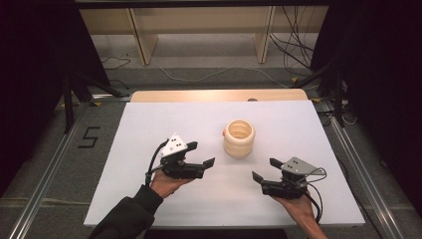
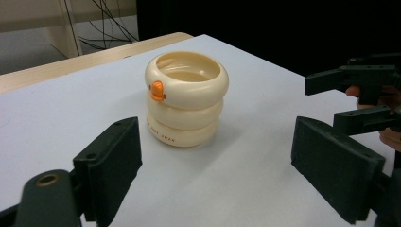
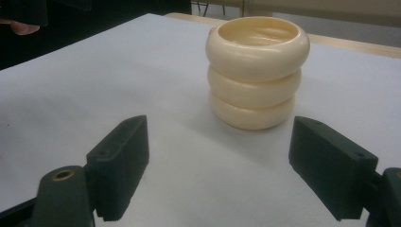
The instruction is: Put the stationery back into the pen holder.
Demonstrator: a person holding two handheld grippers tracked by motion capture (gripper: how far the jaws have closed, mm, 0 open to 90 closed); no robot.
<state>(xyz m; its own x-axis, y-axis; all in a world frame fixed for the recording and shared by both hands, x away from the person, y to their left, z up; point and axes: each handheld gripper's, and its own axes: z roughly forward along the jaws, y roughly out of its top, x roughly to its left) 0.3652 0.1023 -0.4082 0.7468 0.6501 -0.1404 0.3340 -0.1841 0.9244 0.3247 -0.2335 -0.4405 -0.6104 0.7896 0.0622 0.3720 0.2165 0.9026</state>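
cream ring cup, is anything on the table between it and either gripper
Nothing visible. Bare white table lies between the cream ring cup and both the left gripper and the right gripper, whose jaws stand open.

I am looking down on a white table top (image 1: pixel 149 149) that is covering most of a light wooden board (image 1: pixel 199 95), whose far edge is peeking out behind it. Beyond the table, pale wooden shelf legs (image 1: pixel 142 42) are standing on a grey floor (image 1: pixel 199 64), with dark cables (image 1: pixel 293 47) trailing beside them. On the floor at the left, a black "5" marking (image 1: pixel 88 137) is showing beside a metal rail (image 1: pixel 54 169).
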